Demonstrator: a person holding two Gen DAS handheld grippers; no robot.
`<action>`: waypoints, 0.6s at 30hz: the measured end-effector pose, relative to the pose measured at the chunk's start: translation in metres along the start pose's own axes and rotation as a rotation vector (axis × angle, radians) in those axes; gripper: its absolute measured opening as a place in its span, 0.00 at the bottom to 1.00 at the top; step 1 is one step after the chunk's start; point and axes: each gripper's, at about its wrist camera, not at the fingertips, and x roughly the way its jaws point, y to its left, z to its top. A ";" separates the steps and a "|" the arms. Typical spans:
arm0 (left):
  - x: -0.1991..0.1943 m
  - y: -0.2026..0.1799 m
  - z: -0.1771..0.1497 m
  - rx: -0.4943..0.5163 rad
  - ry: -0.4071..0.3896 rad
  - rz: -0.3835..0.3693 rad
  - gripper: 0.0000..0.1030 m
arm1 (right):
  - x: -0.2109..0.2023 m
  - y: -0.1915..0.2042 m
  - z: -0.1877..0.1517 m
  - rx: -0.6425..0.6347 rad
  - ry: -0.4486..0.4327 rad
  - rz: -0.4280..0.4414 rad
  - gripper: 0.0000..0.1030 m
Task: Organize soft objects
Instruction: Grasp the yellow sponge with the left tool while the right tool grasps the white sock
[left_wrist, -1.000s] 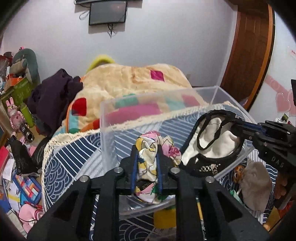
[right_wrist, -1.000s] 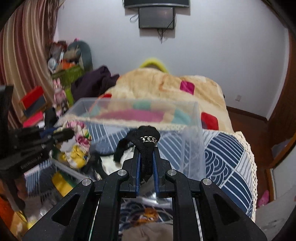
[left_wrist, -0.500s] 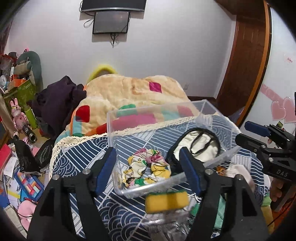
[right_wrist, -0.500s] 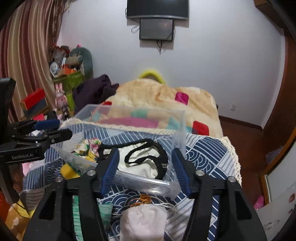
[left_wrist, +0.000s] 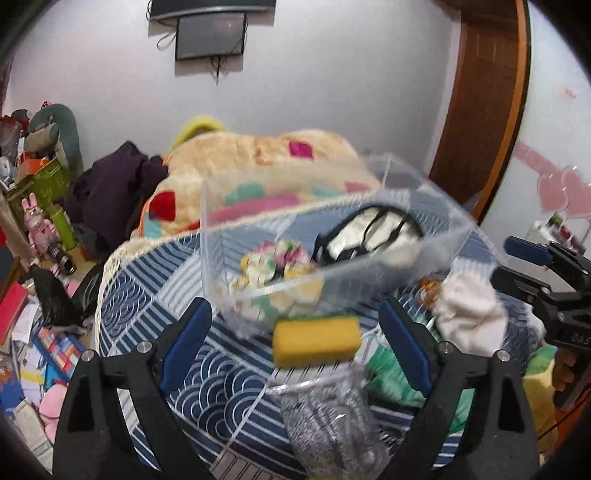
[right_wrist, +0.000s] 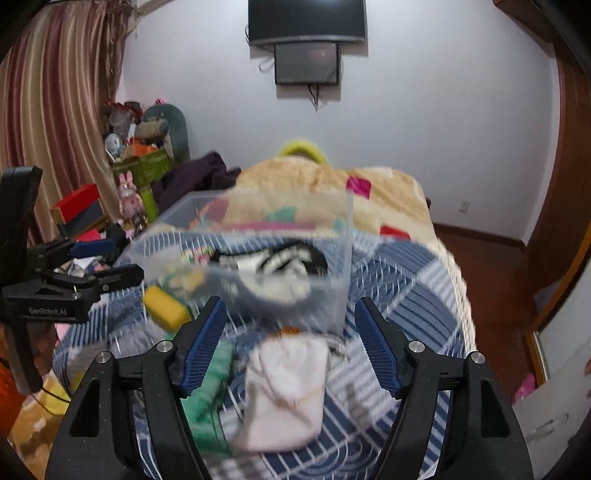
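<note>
On the blue wave-patterned bedspread (left_wrist: 207, 376) sits the clear plastic bin (left_wrist: 436, 243), and everything is placed around it. Inside the bin, towards its left side, lies a crumpled floral cloth (left_wrist: 273, 262); right beside that, on the bin's right side, lies a cream piece trimmed with black straps (left_wrist: 376, 232). Both are down inside the bin walls, touching each other.

Just in front of the bin, the left tool (left_wrist: 295, 332) is spread wide with nothing between its blue pads (left_wrist: 188, 332). A yellow sponge (left_wrist: 317, 339) with a green top rests between them against the bin's near wall, and below the sponge is a grey mottled bundle (left_wrist: 332, 428) in clear wrap. Neither pad touches the sponge.

The right tool (right_wrist: 291, 339) is also spread wide, empty, with its blue pads (right_wrist: 376, 347) well apart in front of the bin's near right corner. Straight ahead of it, just before the bin, a white pouch (right_wrist: 288, 391) lies on the bedspread, with a green cloth (right_wrist: 210, 384) beside it on the left. A small orange-brown thing peeks out at the pouch's far edge against the bin; it is too blurred to name.

Behind the bin, a cream blanket (right_wrist: 332, 184) with coloured squares is heaped up, and a dark purple garment (left_wrist: 118, 184) is slumped to its left. Both views are smeared by motion, so fine detail in the bin is soft.
</note>
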 end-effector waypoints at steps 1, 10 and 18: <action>0.005 -0.001 -0.004 0.007 0.015 0.005 0.90 | 0.006 -0.001 -0.007 0.006 0.028 0.007 0.67; 0.039 -0.006 -0.018 0.006 0.127 -0.040 0.90 | 0.037 -0.017 -0.045 0.083 0.165 0.040 0.67; 0.049 -0.008 -0.013 -0.016 0.136 -0.079 0.77 | 0.032 -0.014 -0.049 0.073 0.136 0.081 0.25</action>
